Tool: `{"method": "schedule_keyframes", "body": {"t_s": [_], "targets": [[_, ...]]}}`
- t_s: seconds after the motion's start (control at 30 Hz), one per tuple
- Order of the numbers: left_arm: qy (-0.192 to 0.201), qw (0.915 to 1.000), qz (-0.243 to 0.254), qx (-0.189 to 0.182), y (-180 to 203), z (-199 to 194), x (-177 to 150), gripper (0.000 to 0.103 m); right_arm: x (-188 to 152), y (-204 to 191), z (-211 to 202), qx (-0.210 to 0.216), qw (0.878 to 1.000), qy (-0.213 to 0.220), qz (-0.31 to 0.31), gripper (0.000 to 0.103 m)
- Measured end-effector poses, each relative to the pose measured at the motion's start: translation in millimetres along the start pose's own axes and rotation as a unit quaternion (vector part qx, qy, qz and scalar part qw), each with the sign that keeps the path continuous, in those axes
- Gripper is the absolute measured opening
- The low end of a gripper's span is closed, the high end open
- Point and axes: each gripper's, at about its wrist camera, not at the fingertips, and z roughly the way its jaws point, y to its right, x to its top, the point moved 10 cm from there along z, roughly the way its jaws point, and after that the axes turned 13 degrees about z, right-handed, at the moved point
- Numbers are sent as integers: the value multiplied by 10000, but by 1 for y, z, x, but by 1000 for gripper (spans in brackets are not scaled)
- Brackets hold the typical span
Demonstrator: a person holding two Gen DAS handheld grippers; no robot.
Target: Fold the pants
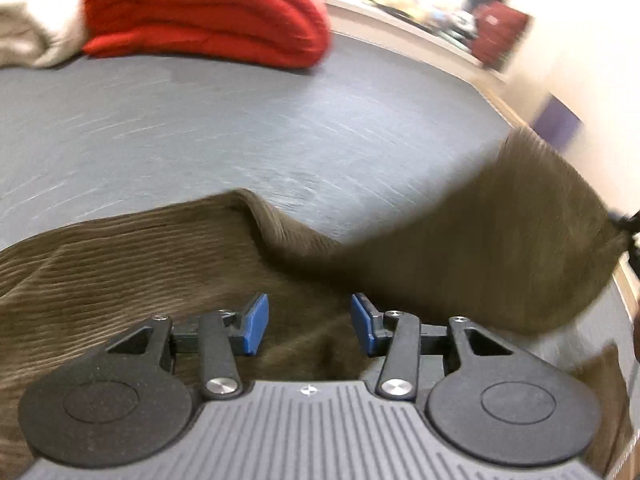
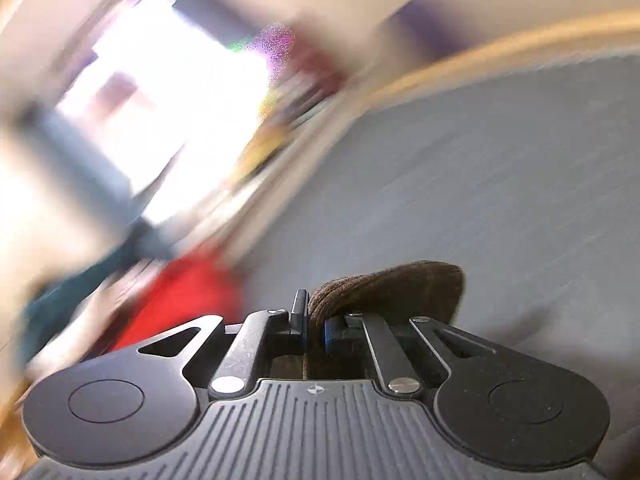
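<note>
Left wrist view: my left gripper (image 1: 310, 326) is hovering w/ its jaws apart, blue rubber pads (image 1: 256, 324) facing each other across a gap. The brown ribbed corduroy pants (image 1: 132, 264) are lying under and between the pads, but the pads aren't pressing on the cloth. The fabric is showing fine parallel ribs at left, bunching into a raised fold near centre, then sweeping up at right as a blurred, lifted sheet. It is resting on a flat grey mat w/ a faintly streaked surface (image 1: 248, 120), edged by a pale wooden rim.

Far left corner of the mat: a folded red knit garment (image 1: 208, 20) is sitting in thick, soft, rounded layers, touching a crumpled cream cloth (image 1: 36, 20) beside it.

Right wrist view: my right gripper (image 2: 316, 326) is clamping a bunched edge of the same pants, its jaws nearly together w/ the cloth pinched between the pads. A rounded, fuzzy lobe of brown fabric is bulging out above and to the right of the black finger links. Background is heavily motion-blurred; only the grey mat, its pale rim and a red smear at lower left are readable.
</note>
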Motion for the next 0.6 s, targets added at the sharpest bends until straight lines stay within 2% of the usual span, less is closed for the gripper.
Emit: {"method": "schedule_keyframes", "body": {"t_s": [0.03, 0.07, 0.13, 0.27, 0.33, 0.4, 0.43, 0.47, 0.5, 0.53, 0.57, 0.6], "targets": [[-32, 9999, 112, -120, 8, 4, -1, 50, 16, 25, 2, -498, 9985, 204, 48, 7], [-80, 9995, 219, -224, 16, 10, -3, 51, 24, 50, 6, -964, 9951, 197, 113, 7], [-227, 9982, 452, -307, 31, 23, -8, 52, 26, 94, 15, -1598, 9864, -60, 387, 7], [-575, 9946, 847, -191, 47, 52, -19, 67, 12, 129, 30, -1896, 9783, -529, 647, 12], [-807, 9911, 1045, -164, 53, 65, -29, 68, 13, 137, 33, -1883, 9776, -537, 768, 13], [-1078, 9852, 1336, -4, 55, 77, -40, 65, 14, 141, 36, -1846, 9762, -570, 981, 23], [-1106, 9824, 1504, 84, 55, 79, -45, 61, 15, 145, 38, -1797, 9752, -573, 1160, 27], [-1057, 9794, 1706, 218, 52, 78, -47, 46, 16, 147, 36, -1758, 9743, -567, 1290, 27], [-1055, 9760, 1870, 356, 50, 77, -47, 27, 20, 153, 37, -1716, 9726, -552, 1471, 27], [-1097, 9731, 1982, 417, 46, 75, -47, 17, 22, 157, 38, -1678, 9708, -528, 1630, 28], [-1169, 9729, 1955, 405, 42, 72, -45, 8, 22, 156, 36, -1642, 9690, -511, 1776, 29], [-1196, 9752, 1814, 428, 33, 66, -41, 8, 25, 161, 34, -1596, 9665, -494, 1948, 29]]}}
